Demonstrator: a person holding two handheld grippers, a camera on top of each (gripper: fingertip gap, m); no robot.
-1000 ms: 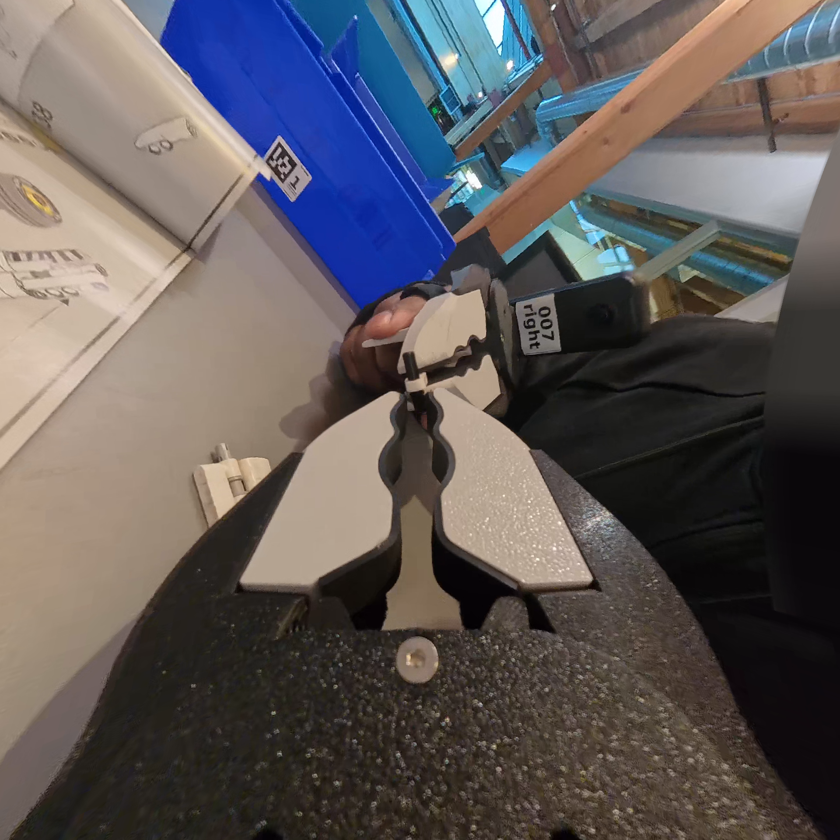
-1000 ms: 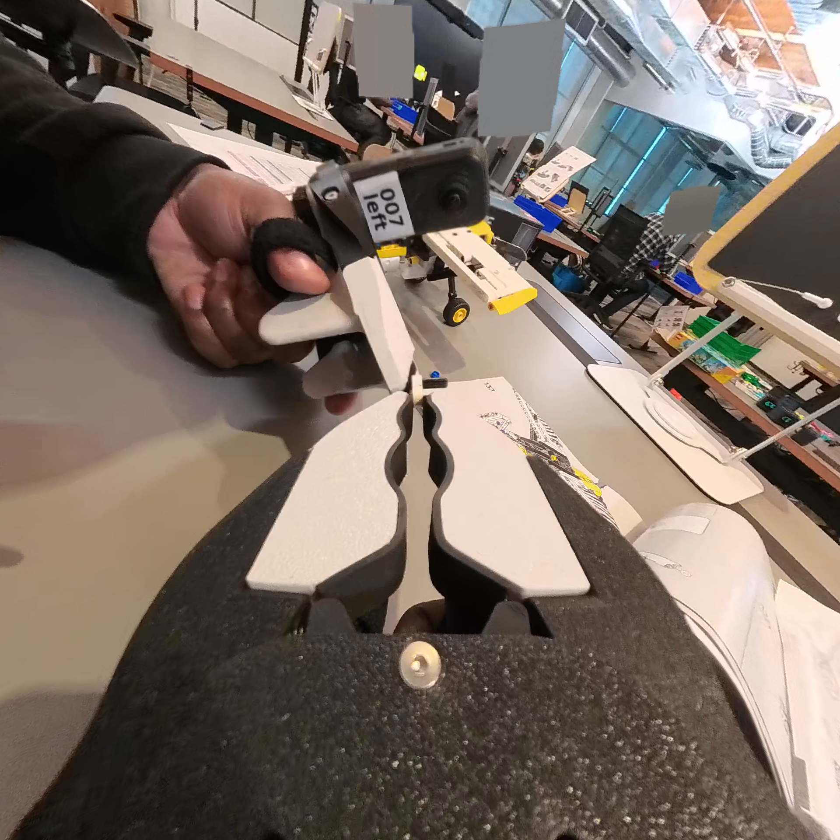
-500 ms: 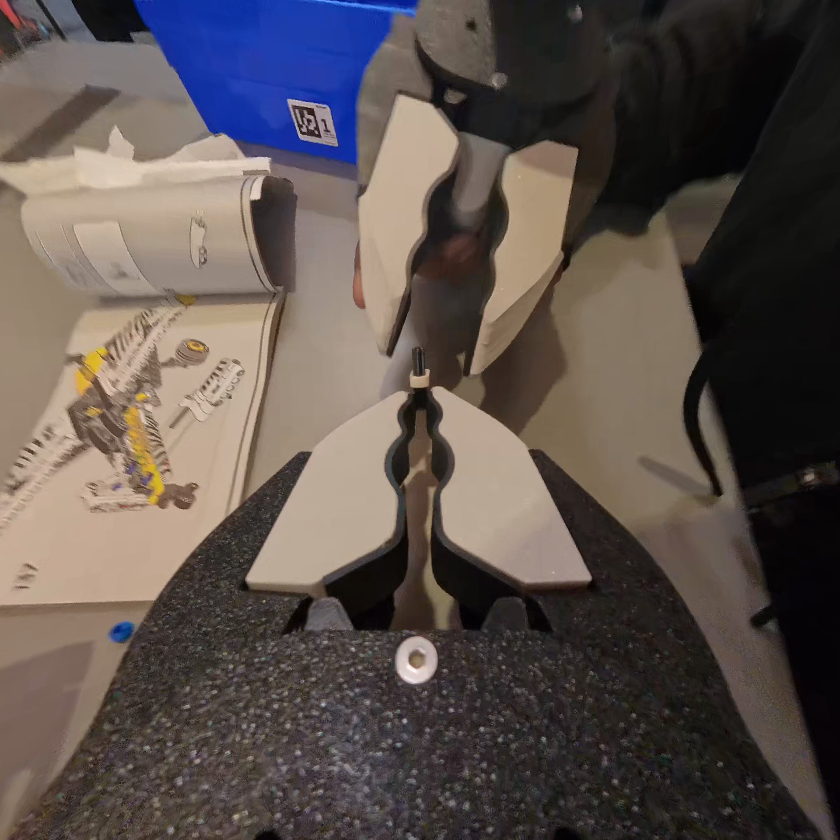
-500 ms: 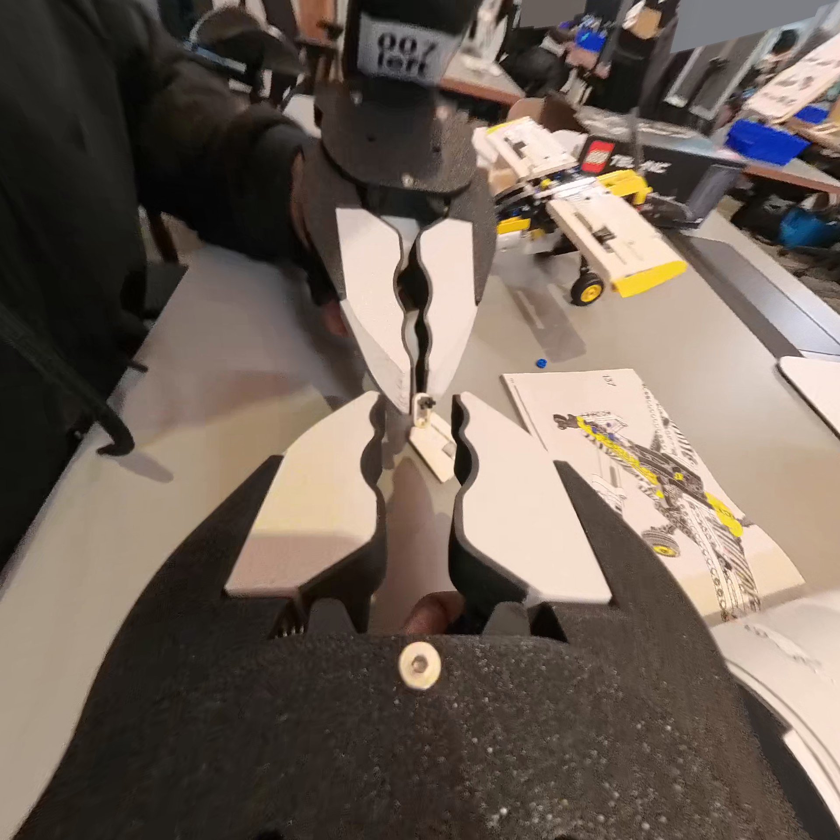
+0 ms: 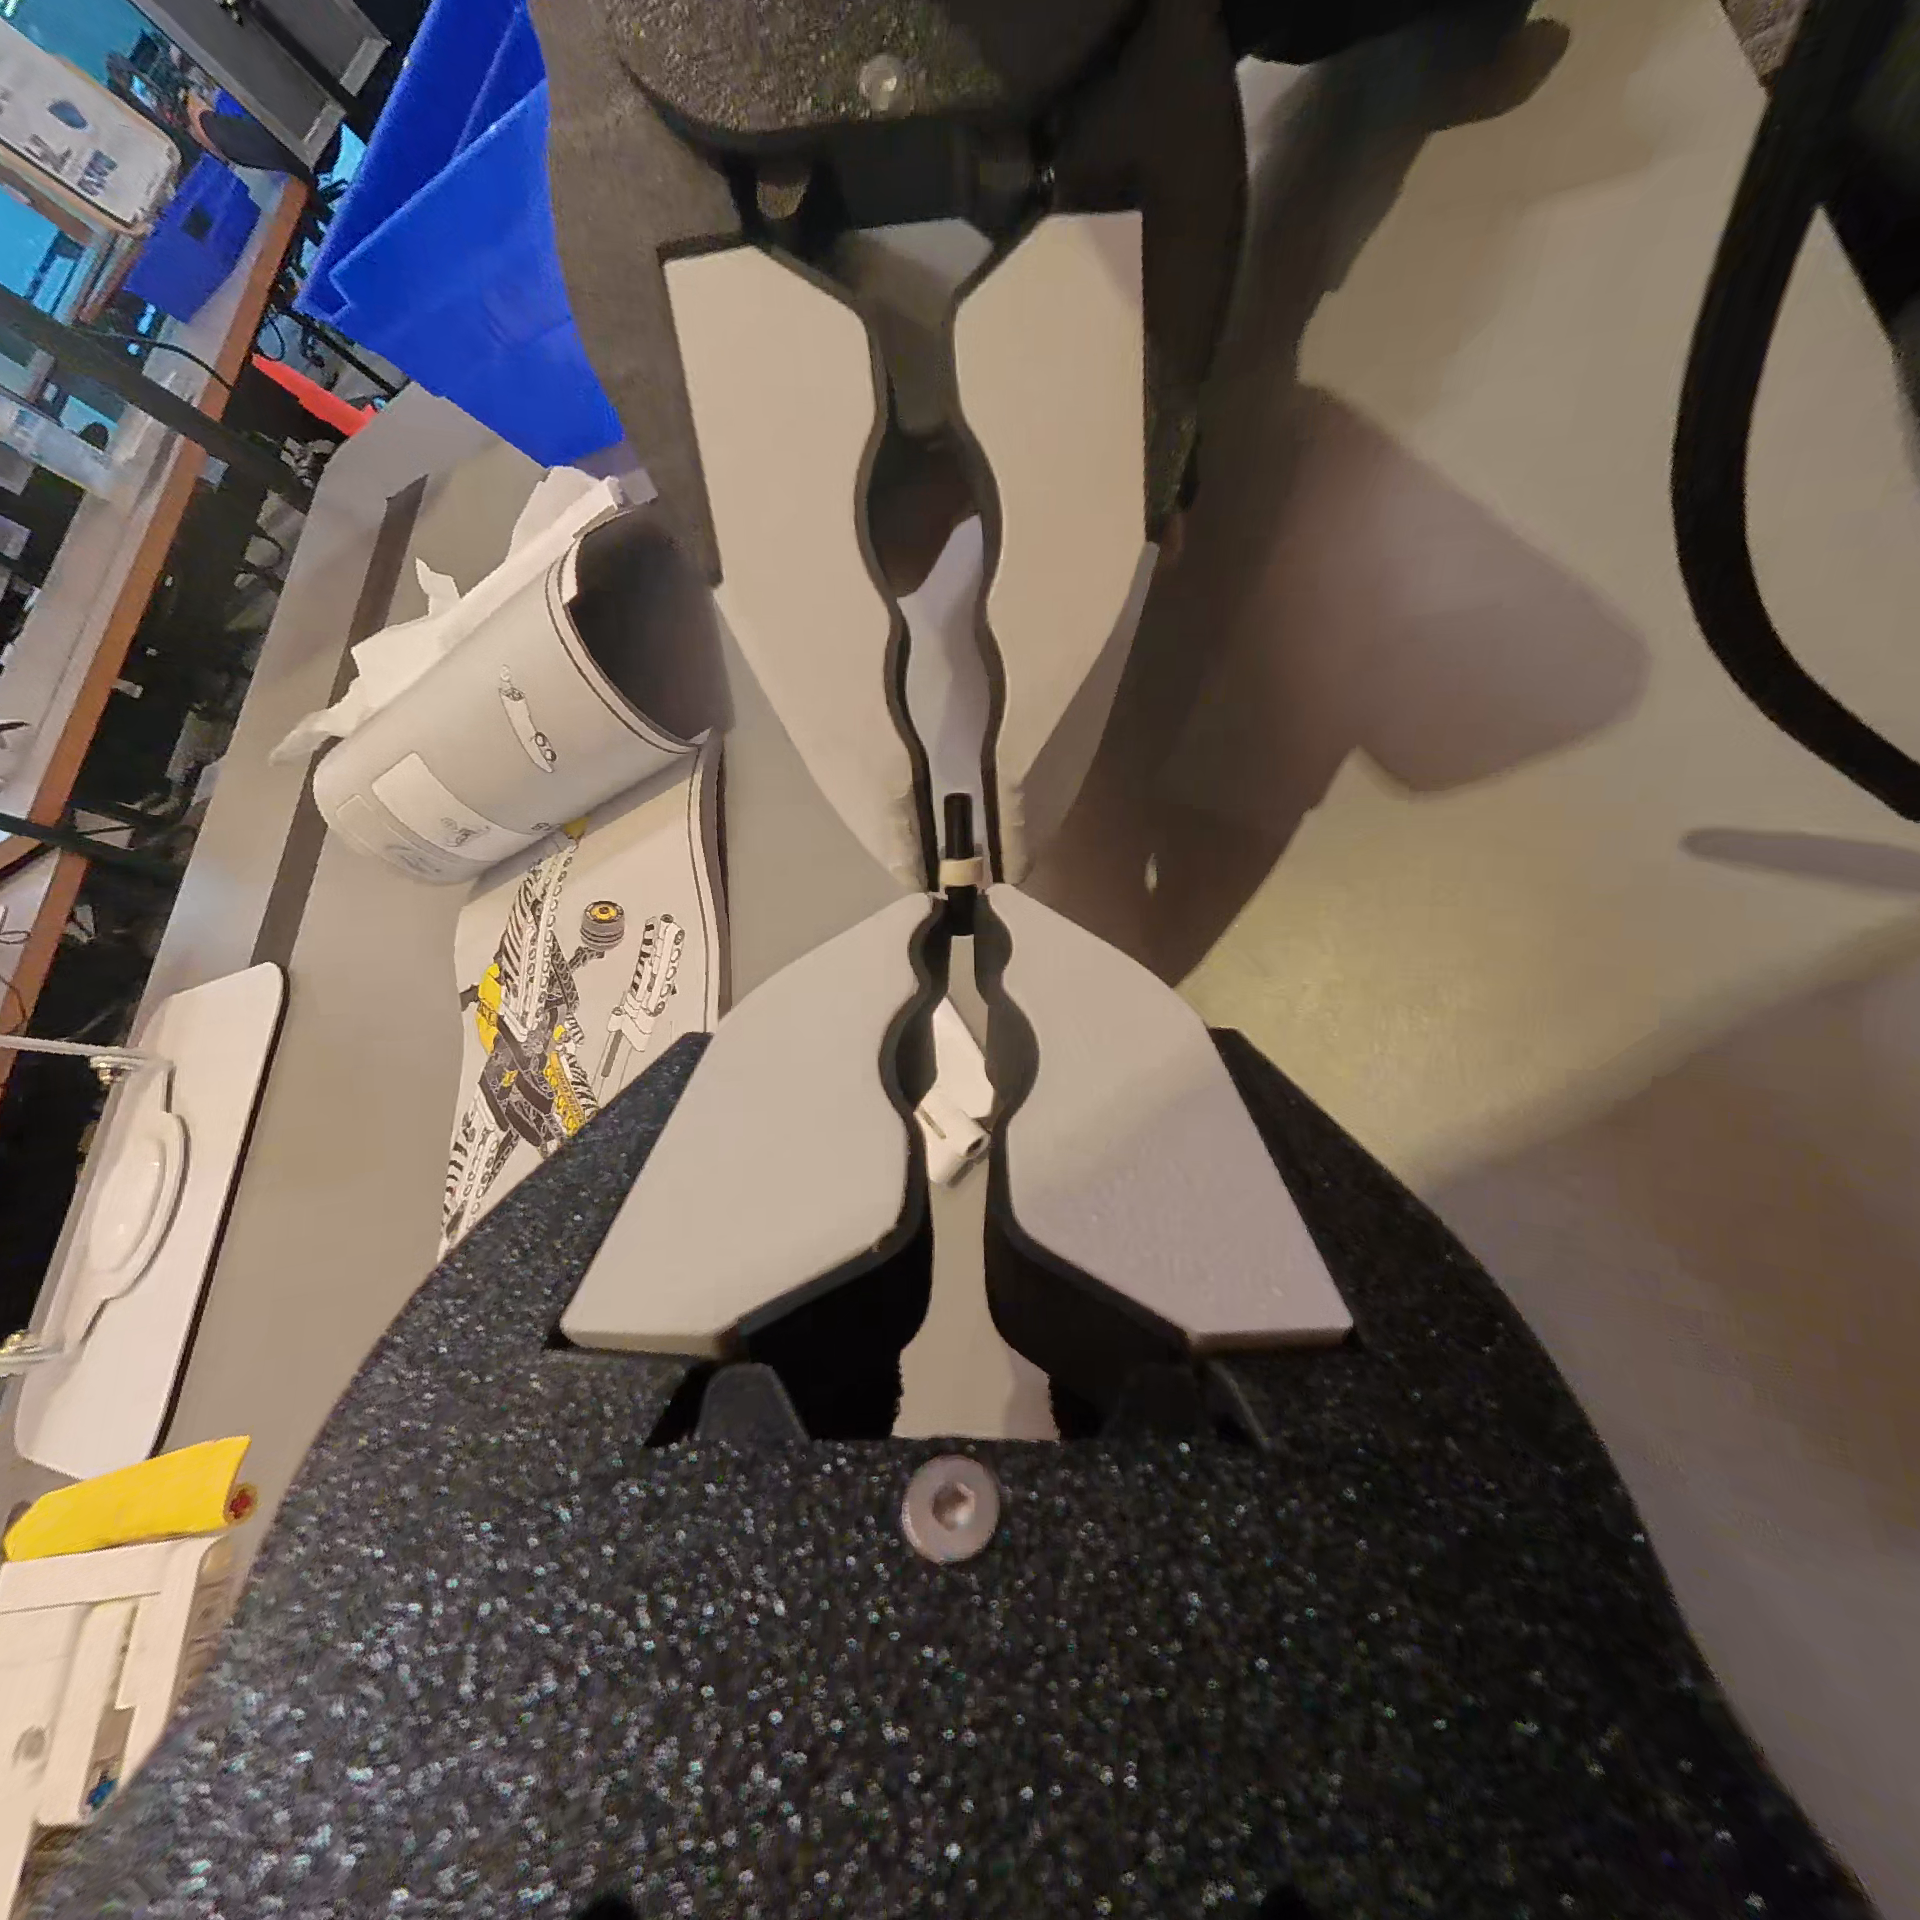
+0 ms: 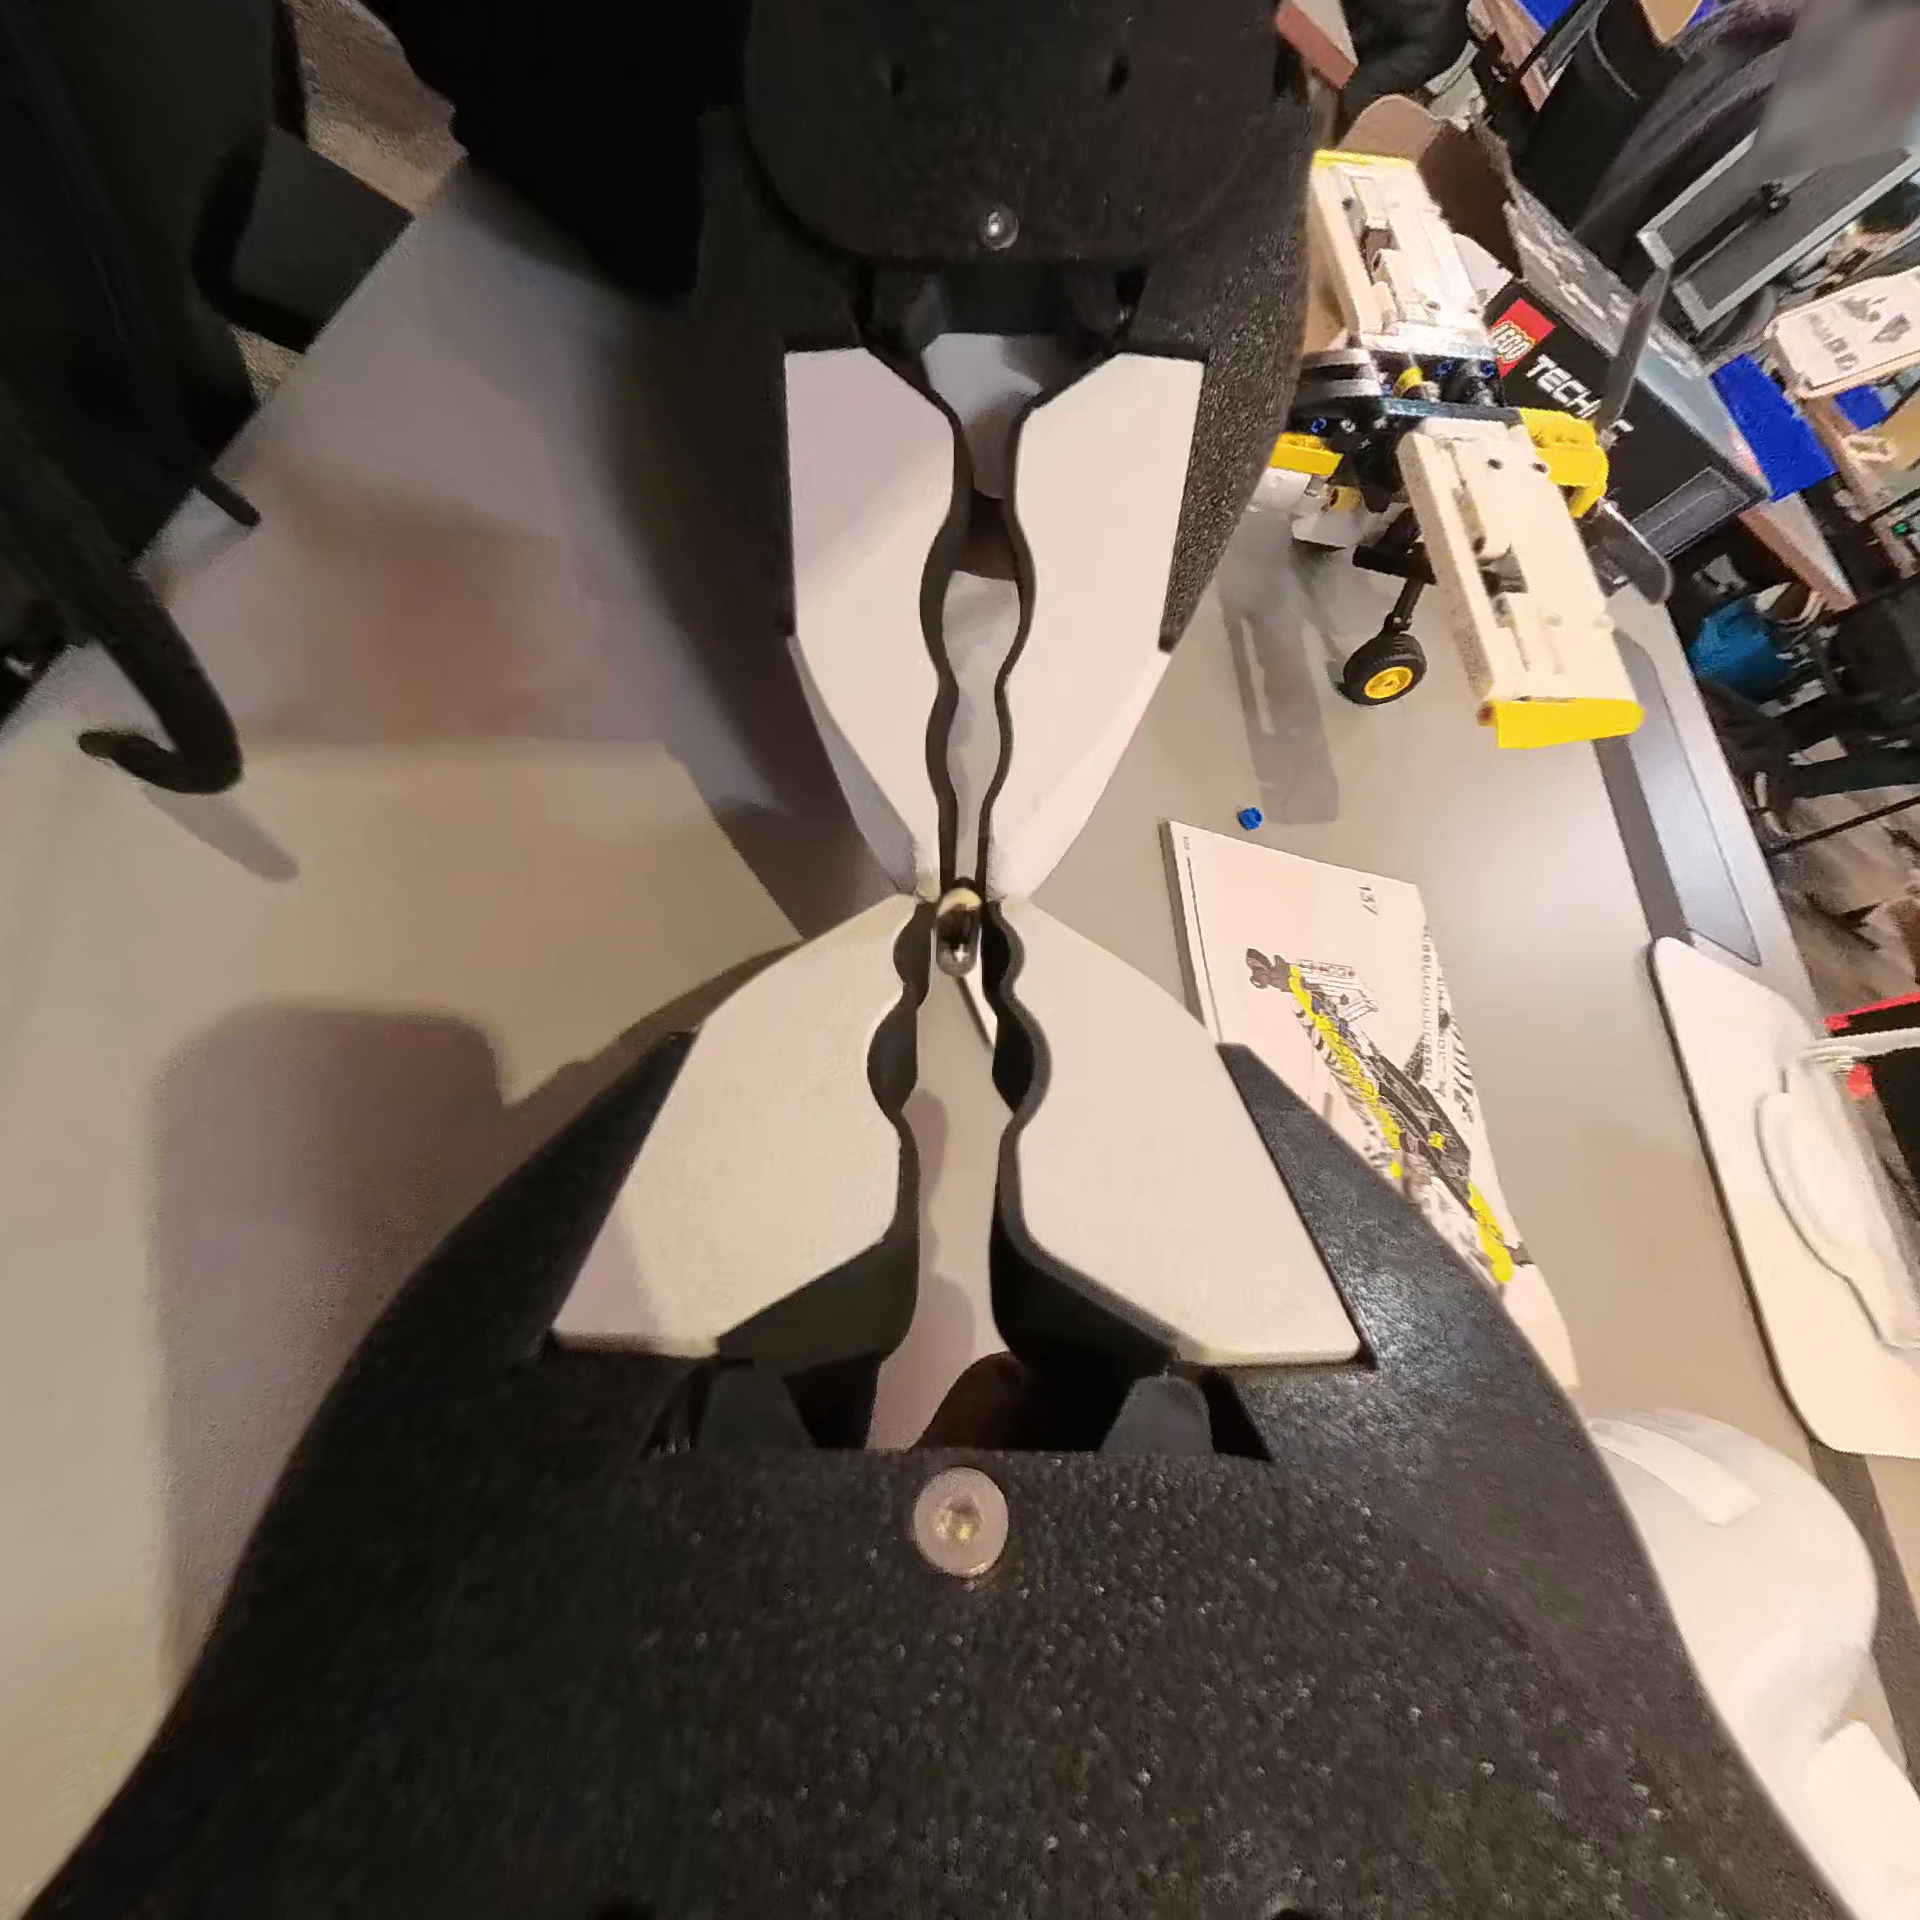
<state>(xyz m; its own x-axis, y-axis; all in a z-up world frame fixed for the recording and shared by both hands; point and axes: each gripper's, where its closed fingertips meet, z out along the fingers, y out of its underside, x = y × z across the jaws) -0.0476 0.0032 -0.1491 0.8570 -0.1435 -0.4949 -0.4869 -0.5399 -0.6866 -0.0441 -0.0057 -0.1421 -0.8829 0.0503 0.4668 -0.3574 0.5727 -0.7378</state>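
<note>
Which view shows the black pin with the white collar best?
The left wrist view: the pin shows side-on, sharp, with its collar. The right wrist view shows it end-on, blurred.

Matt plastic grippers over a smooth table.
Grainy black gripper bodies (image 5: 935,1662), smooth pale fingers (image 5: 769,1122), glossy paper booklet (image 6: 1351,997), smooth grey table (image 6: 416,935).

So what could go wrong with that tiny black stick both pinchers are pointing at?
The black pin with its white ring is tiny, gripped only at the left gripper tips, so it might slip and fall. The right gripper meets it head-on; a nudge could knock it sideways onto the table.
</note>
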